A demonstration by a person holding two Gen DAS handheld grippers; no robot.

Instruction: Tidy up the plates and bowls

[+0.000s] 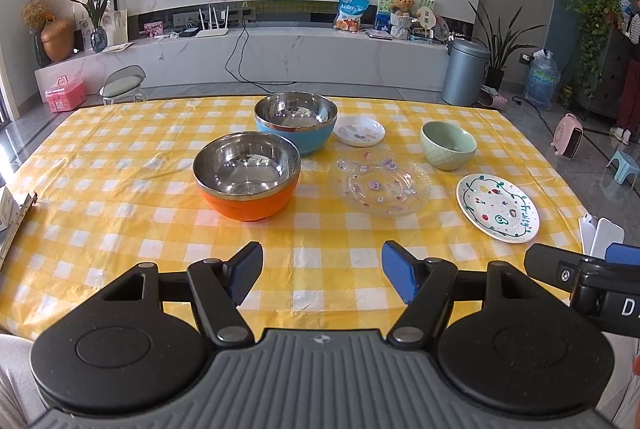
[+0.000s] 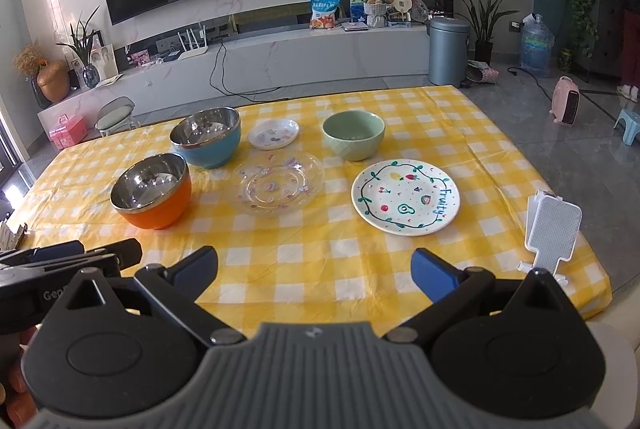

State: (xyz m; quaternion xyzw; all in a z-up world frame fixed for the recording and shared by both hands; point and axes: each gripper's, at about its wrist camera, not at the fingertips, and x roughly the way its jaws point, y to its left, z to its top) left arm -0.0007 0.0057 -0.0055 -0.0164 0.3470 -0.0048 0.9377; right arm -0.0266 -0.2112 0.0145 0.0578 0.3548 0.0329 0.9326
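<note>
Left claw (image 1: 322,275) spread wide, orange bowl (image 1: 247,181) — blue bowl (image 1: 296,122) behind, glass plate (image 1: 380,185) beside

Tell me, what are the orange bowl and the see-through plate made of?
The orange bowl looks like shiny steel inside, mirroring the room, with a matte orange shell, maybe plastic. The see-through plate looks like glass or clear plastic; the checked cloth shows through.

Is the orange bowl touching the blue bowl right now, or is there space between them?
Apart. The right wrist view shows a strip of yellow checked cloth between the orange bowl and the blue bowl; in the left wrist view their rims overlap, so it cannot settle this.
</note>
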